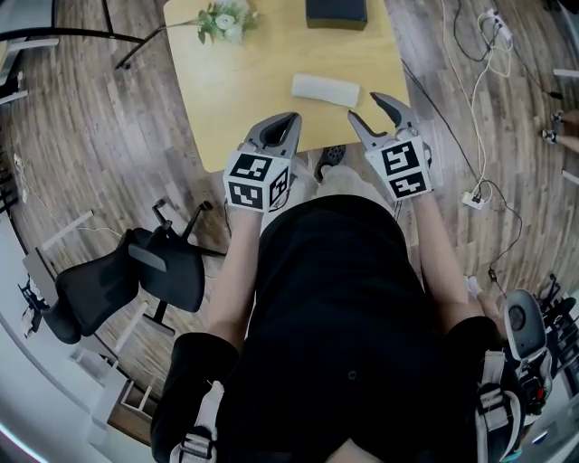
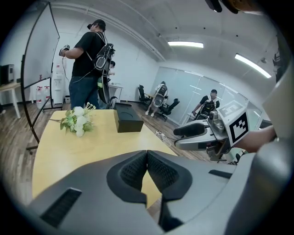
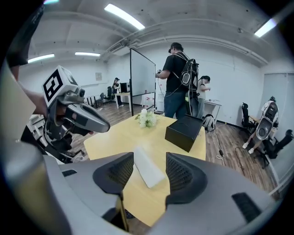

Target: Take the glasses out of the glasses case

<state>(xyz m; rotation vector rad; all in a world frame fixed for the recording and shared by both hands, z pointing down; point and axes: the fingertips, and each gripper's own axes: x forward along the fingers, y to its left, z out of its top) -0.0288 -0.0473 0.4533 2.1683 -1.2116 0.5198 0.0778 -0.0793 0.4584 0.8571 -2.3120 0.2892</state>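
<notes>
Left gripper (image 1: 289,118) jaws are pressing together; right gripper (image 1: 365,106) jaws are standing spread, empty, near the glasses case (image 1: 325,89), probably light, rigid and slippery, best gripped across its width.

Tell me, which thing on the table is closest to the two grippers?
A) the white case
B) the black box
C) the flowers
A: the white case lies nearer the front edge of the table, while the black box and the flowers sit at the far end.
</notes>
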